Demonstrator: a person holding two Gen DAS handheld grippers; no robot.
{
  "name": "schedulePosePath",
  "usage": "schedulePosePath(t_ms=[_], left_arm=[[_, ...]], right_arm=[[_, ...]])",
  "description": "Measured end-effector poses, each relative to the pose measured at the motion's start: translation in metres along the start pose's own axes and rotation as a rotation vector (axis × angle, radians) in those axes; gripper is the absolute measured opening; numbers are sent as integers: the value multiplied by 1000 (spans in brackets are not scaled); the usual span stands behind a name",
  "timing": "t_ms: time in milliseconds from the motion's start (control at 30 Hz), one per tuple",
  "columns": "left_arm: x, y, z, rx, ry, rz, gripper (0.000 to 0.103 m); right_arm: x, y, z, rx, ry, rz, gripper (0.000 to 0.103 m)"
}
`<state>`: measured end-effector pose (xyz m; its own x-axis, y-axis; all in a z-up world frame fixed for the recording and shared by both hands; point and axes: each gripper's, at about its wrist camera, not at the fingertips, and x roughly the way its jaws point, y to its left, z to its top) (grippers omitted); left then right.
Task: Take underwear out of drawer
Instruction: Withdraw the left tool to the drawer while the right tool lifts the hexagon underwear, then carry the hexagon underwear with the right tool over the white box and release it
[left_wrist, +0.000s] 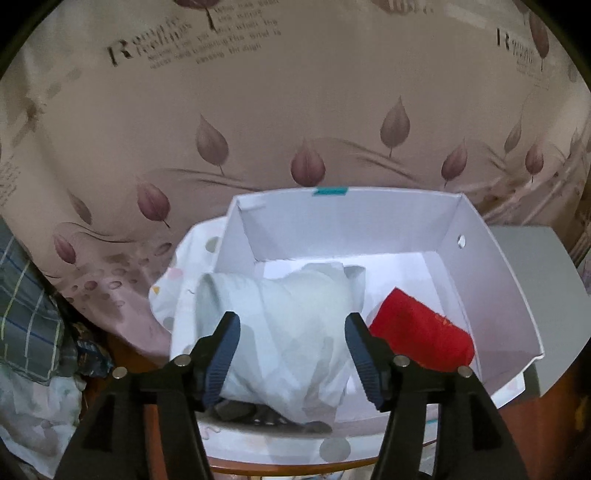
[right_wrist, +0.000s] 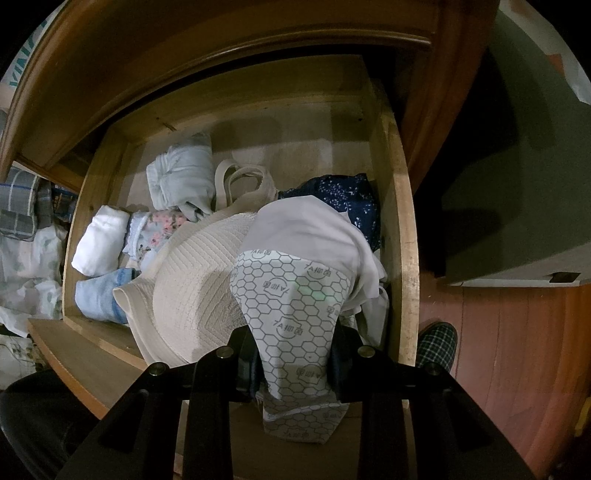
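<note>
Pale grey-white underwear (right_wrist: 295, 295), printed on its lower panel with a grey honeycomb pattern and small round marks, plain and smooth above. Clenched in the right claw (right_wrist: 293, 363), jaws pressed on the patterned panel, cloth draped up and back over the right front of the open wooden drawer (right_wrist: 402, 206). Beneath and beside it in the drawer: a cream ribbed garment (right_wrist: 192, 280), a dark blue piece with tiny white flowers (right_wrist: 351, 195), a floral roll (right_wrist: 162, 225), white (right_wrist: 99, 240) and light blue (right_wrist: 99, 295) rolls at the left wall, a pale bundle (right_wrist: 181, 177) toward the back.

Seen only from the right wrist: the drawer, reddish floor, a plaid slipper (right_wrist: 437, 341) at lower right.

Seen only from the left wrist: a white cardboard box (left_wrist: 491, 280) in front of a leaf-printed bedsheet (left_wrist: 258, 110); inside, a folded red item (left_wrist: 417, 328) at the right, and a pale white-mint garment (left_wrist: 288, 332) slumped over the box's near left edge. Left claw (left_wrist: 291, 354) released, jaws apart either side of that garment, pads not pressing it.
</note>
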<state>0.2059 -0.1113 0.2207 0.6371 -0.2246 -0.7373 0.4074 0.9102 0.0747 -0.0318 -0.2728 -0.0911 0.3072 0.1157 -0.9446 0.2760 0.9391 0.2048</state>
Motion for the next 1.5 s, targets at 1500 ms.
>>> schedulePosePath(t_ms=[1500], left_arm=[[25, 44, -268, -24, 102, 151, 63]], right_arm=[[-172, 33, 21, -165, -247, 20, 26]])
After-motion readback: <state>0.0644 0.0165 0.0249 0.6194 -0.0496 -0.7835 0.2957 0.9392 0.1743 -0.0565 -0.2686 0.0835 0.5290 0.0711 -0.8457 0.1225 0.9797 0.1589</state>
